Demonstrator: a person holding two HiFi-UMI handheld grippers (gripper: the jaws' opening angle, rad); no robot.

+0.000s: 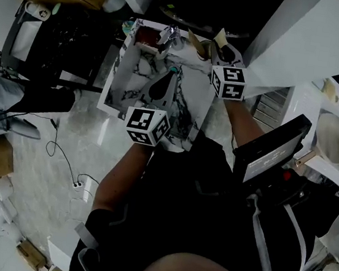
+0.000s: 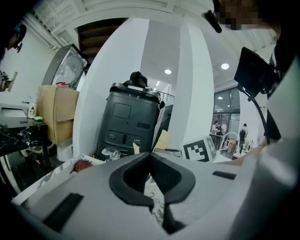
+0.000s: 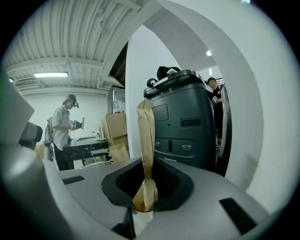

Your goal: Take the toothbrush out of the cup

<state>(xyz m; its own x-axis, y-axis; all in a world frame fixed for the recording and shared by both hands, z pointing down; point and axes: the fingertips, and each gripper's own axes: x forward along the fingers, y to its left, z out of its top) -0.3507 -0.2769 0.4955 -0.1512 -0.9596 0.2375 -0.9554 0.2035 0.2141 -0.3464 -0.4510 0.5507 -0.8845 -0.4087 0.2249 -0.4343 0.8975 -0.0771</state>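
A toothbrush in tan paper wrapping (image 3: pixel 146 140) stands upright between the jaws of my right gripper (image 3: pixel 145 199), which is shut on its lower end. A pale rim, perhaps the cup, shows just under those jaws, too little to be sure. In the head view the right gripper (image 1: pixel 216 52) is at the far right corner of the marbled tabletop (image 1: pixel 127 77), and the tan toothbrush (image 1: pixel 220 38) sticks out past it. My left gripper (image 1: pixel 168 76) hovers over the middle of that top. Seen in its own view, the left gripper (image 2: pixel 151 157) is shut with nothing in it.
A red object (image 1: pixel 146 36), a crumpled clear wrapper (image 1: pixel 169 35) and another tan packet (image 1: pixel 195 42) lie along the top's far edge. A dark grey machine (image 3: pixel 183 126) stands behind. A white basin (image 1: pixel 333 138) is at the right. A person (image 3: pixel 63 126) stands far off.
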